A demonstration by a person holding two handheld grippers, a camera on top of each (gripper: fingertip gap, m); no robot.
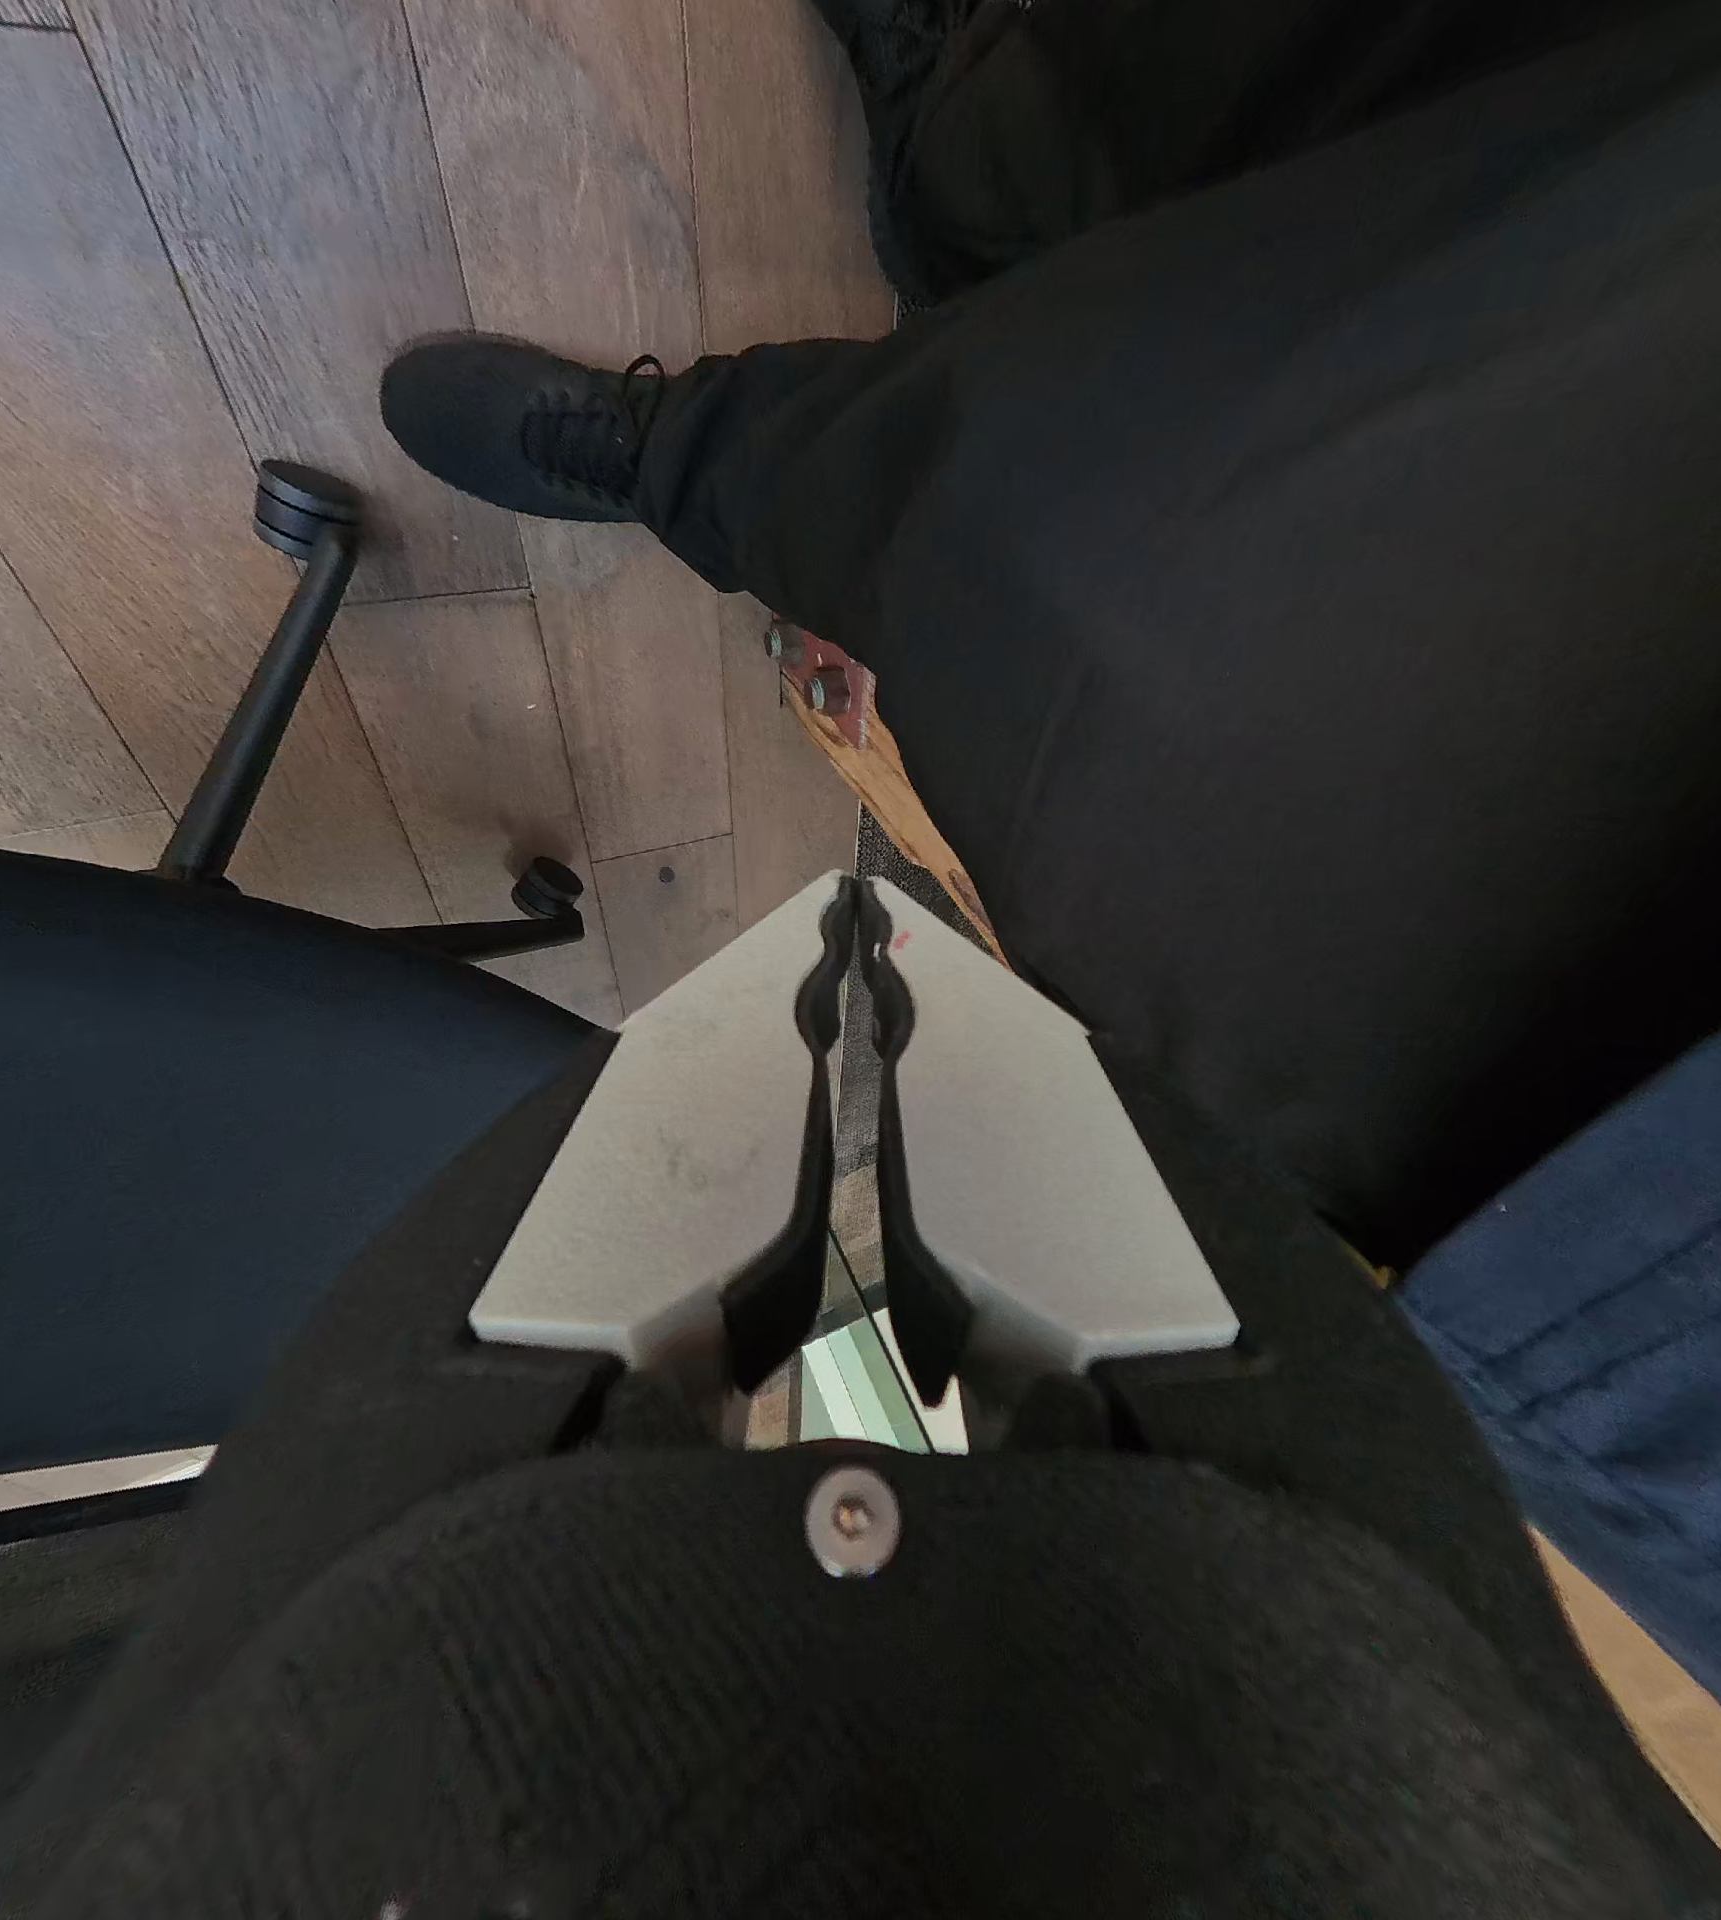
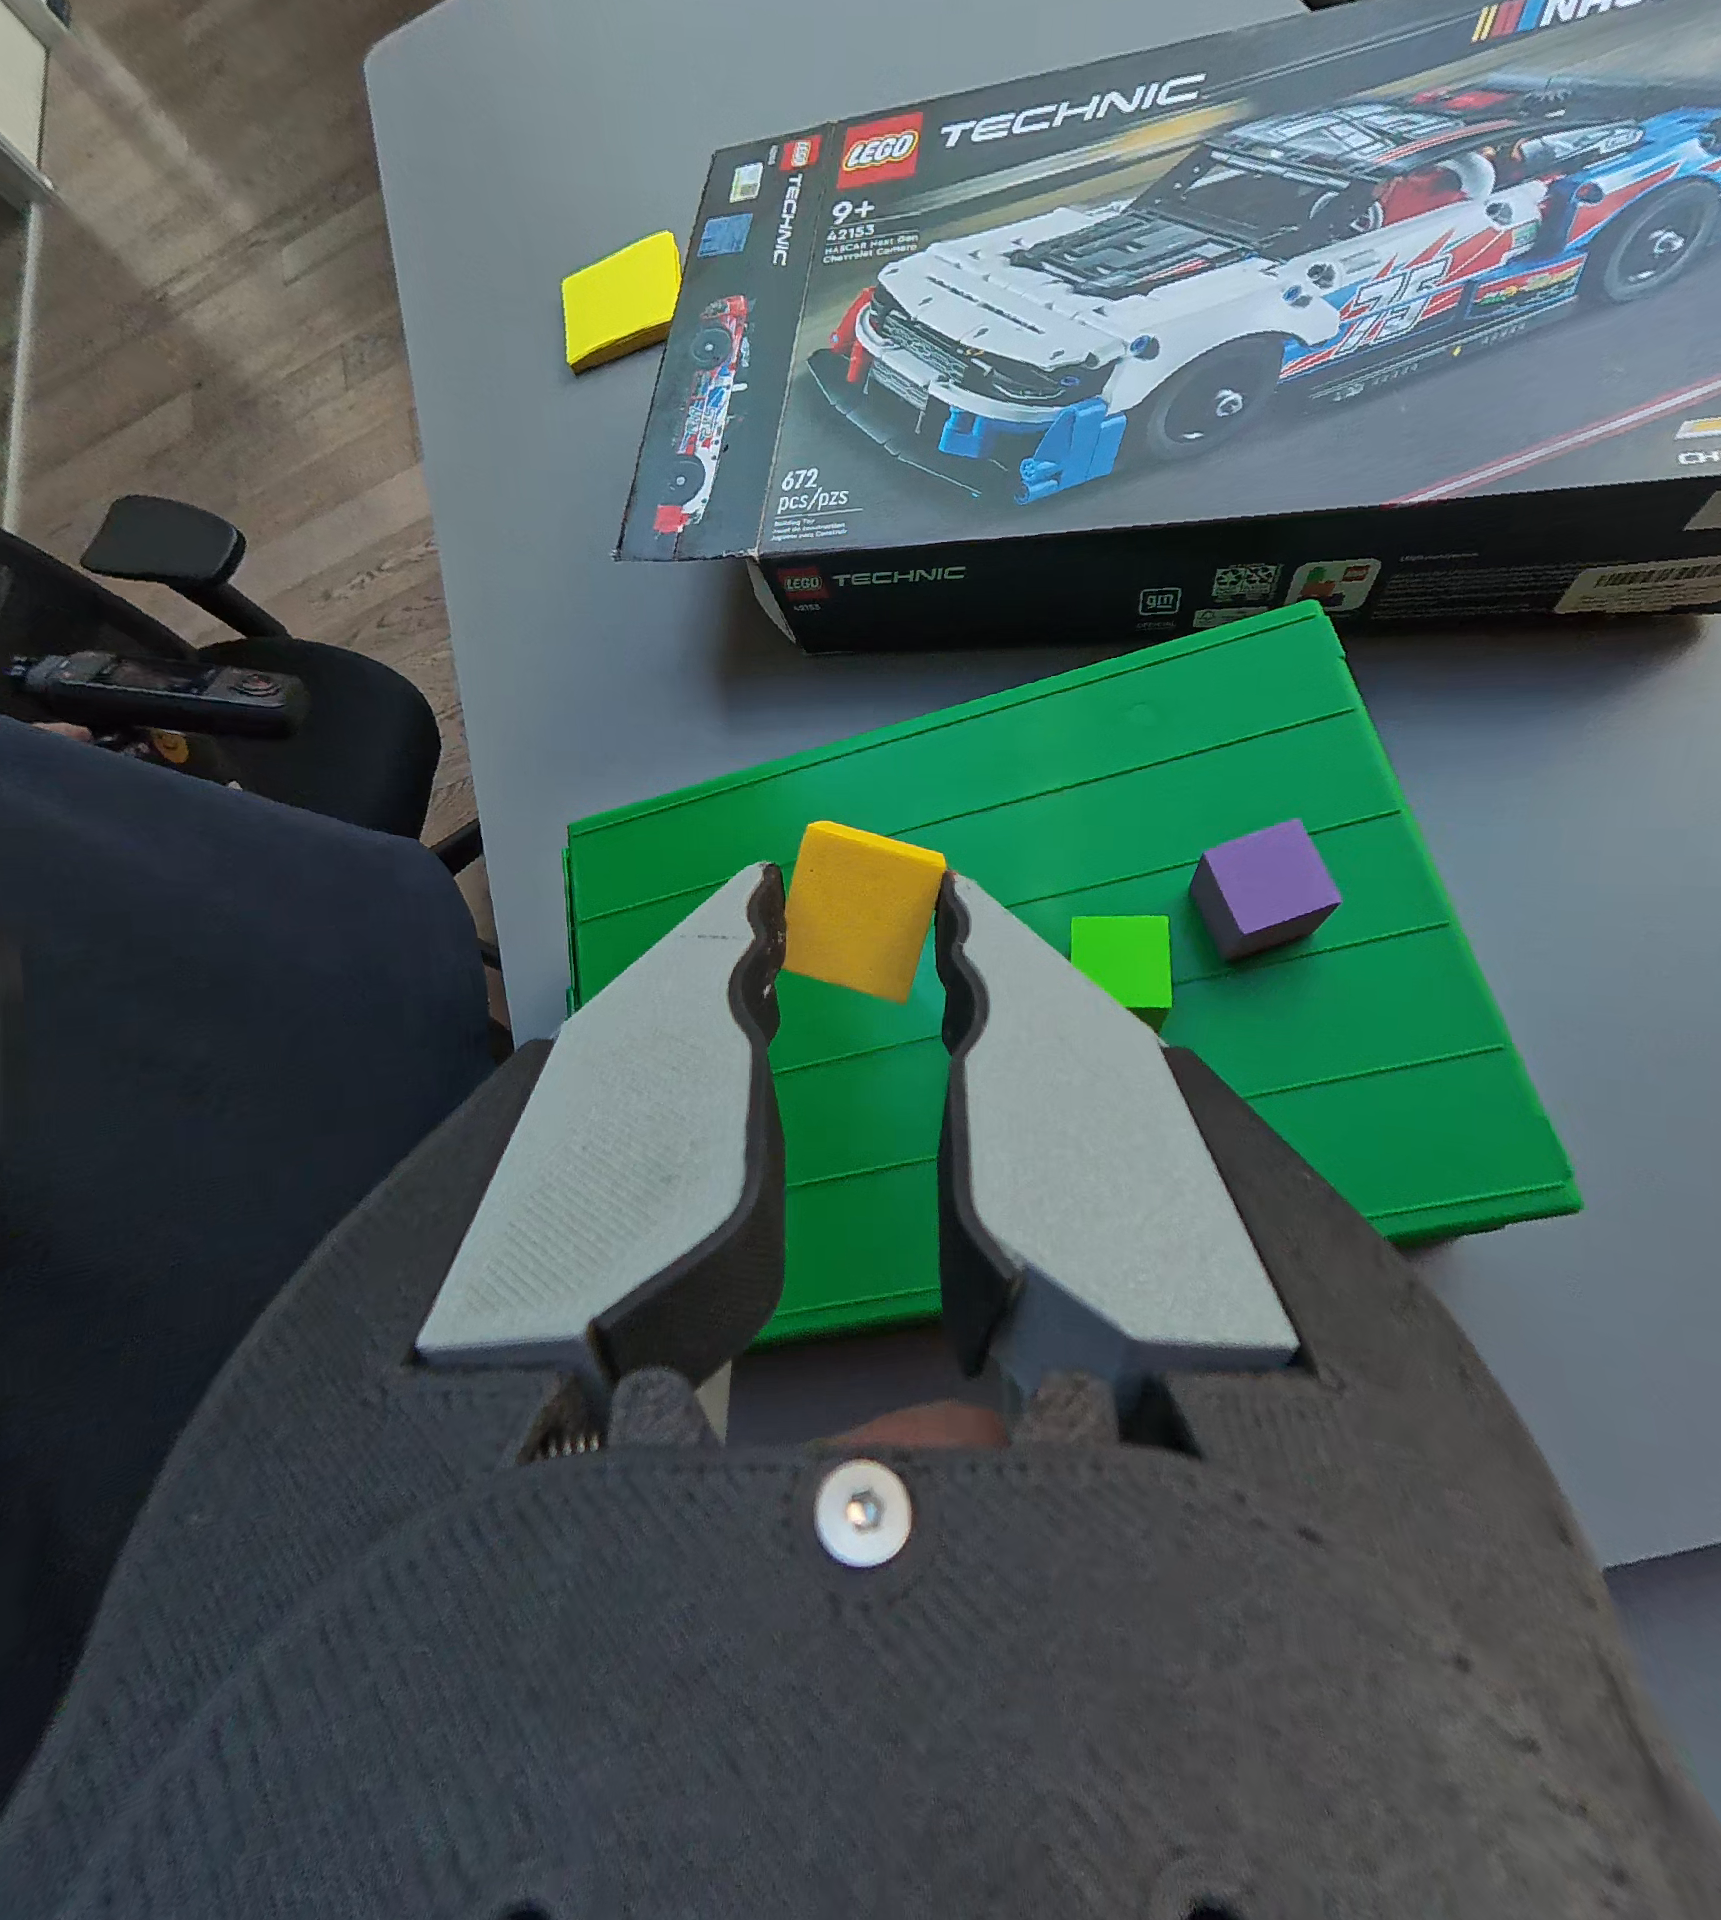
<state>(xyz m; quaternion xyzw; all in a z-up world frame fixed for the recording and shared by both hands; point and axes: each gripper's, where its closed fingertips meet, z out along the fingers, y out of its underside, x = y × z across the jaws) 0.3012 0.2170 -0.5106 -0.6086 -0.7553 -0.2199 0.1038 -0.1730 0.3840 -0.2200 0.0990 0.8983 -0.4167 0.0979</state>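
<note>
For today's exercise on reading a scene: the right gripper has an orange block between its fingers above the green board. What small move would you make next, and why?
Probably lower the right gripper straight down until the orange block meets the green board. Both fingers press the block, tilted, over a bare patch left of the green cube and purple cube.

Left gripper (image 1: 854,894): jaws closed together, nothing between. Beyond them, wooden floor (image 1: 565,717); black shoe (image 1: 523,426) farther ahead.
</note>
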